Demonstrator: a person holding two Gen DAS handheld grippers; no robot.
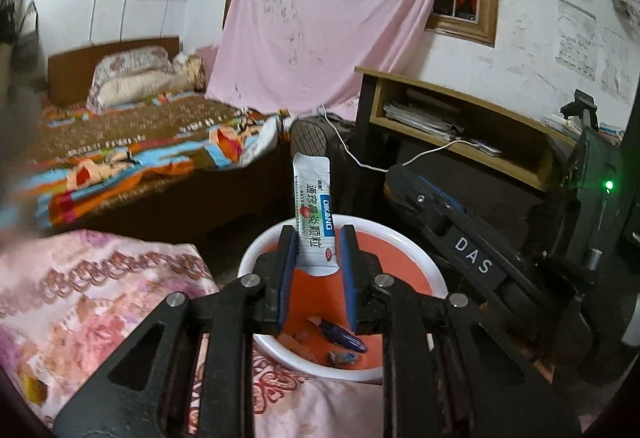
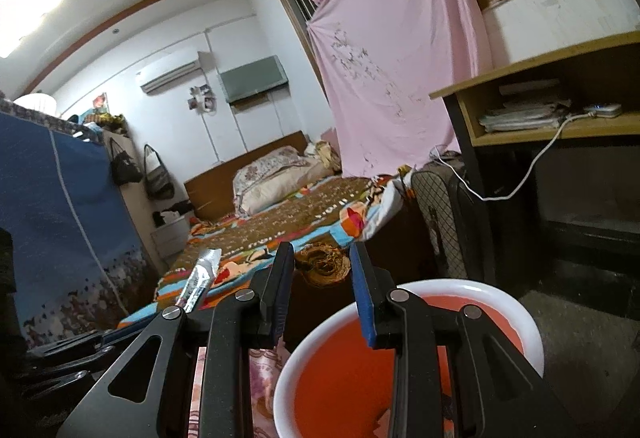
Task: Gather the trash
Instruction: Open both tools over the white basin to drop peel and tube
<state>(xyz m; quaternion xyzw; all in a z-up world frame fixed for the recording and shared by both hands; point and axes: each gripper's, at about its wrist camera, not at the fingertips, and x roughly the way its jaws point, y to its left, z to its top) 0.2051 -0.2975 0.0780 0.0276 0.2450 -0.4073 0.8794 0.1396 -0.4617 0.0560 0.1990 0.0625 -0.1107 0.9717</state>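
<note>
Item: we hold a medicine sachet (image 1: pixel 313 214) upright, clamped in our left gripper (image 1: pixel 318 270), centre frame, above the orange bin (image 1: pixel 416 262) for dropping; right gripper (image 2: pixel 322 294) apart, empty.

Both wrist views close above the red basin (image 1: pixel 400 238), facing the bed (image 2: pixel 280 230), sharing both.

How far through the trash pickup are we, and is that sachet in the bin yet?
Already in the orange bin: a blue pen and some small scraps. In hand: the left gripper pinches the white sachet upright above the bin, not yet dropped. The right gripper hangs over the bin rim, jaws apart and empty. Left: release the sachet; any remaining trash isn't visible.
</note>
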